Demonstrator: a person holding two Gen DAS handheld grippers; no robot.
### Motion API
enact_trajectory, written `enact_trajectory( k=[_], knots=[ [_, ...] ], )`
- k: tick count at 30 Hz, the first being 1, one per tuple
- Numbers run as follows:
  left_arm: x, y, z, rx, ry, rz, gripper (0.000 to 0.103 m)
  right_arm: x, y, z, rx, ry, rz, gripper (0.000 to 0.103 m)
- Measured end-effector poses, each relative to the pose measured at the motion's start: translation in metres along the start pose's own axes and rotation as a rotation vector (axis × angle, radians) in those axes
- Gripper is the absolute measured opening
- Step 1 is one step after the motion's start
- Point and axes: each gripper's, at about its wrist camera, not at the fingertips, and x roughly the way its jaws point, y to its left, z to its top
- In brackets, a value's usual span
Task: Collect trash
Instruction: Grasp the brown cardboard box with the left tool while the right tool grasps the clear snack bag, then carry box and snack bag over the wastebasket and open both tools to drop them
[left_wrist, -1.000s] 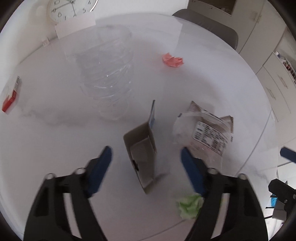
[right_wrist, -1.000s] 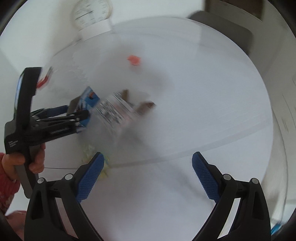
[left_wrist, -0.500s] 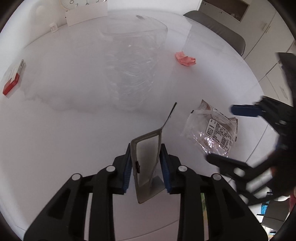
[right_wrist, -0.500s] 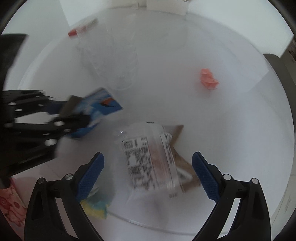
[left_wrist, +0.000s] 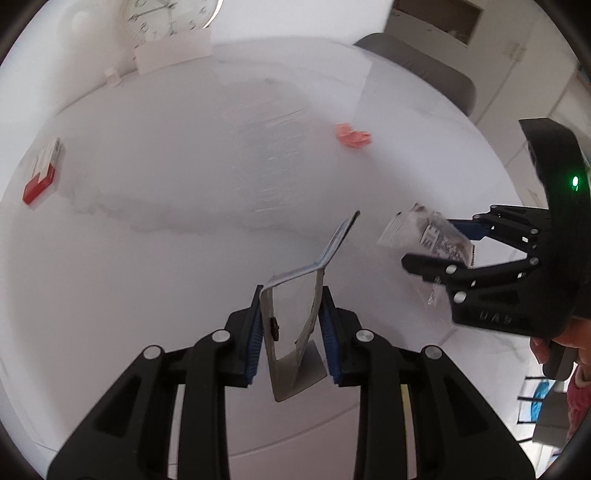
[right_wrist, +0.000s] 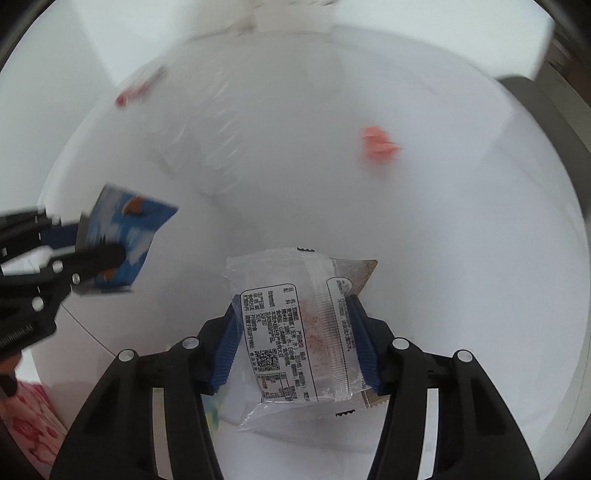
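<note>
Clear plastic wrapper (right_wrist: 295, 332) sits clamped in the right gripper (right_wrist: 295, 347), whose jaws have just been closing, above the white table (right_wrist: 461, 240). Left gripper (left_wrist: 291, 332) pinches a small carton (left_wrist: 291, 317); pink paper (left_wrist: 352, 135) lies far off.

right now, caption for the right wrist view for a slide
Right gripper closing on a clear snack wrapper; left gripper holds a blue carton.

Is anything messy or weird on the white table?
Yes. A crumpled pink paper lies loose on the white table, and a red-and-white packet sits near its far left edge. The left gripper holds a small box with its flap hanging open; the right gripper pinches a crinkled clear wrapper.
</note>
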Motion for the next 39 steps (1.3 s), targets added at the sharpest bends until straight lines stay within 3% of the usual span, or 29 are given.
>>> enact_trajectory(
  k=[7,16,22,28,37,39],
  knots=[
    [-0.037,-0.051,-0.019,0.123,-0.034,-0.058,0.028,-0.084,-0.023,-0.053,0.241,-0.091,-0.087,0.056],
    [-0.065,-0.154,-0.074,0.35,0.015,-0.203,0.028,-0.165,-0.037,-0.198,0.514,-0.119,-0.183,0.056],
    [-0.073,-0.236,-0.106,0.514,0.045,-0.288,0.028,-0.189,-0.048,-0.288,0.631,-0.094,-0.265,0.056],
    [-0.08,-0.301,-0.138,0.635,0.074,-0.338,0.028,-0.2,-0.058,-0.349,0.729,-0.073,-0.312,0.056],
    [-0.075,-0.353,-0.167,0.704,0.114,-0.346,0.028,-0.196,-0.078,-0.401,0.792,-0.042,-0.311,0.056],
    [-0.074,-0.365,-0.172,0.708,0.118,-0.341,0.028,-0.196,-0.081,-0.416,0.79,-0.037,-0.29,0.06]
  ],
)
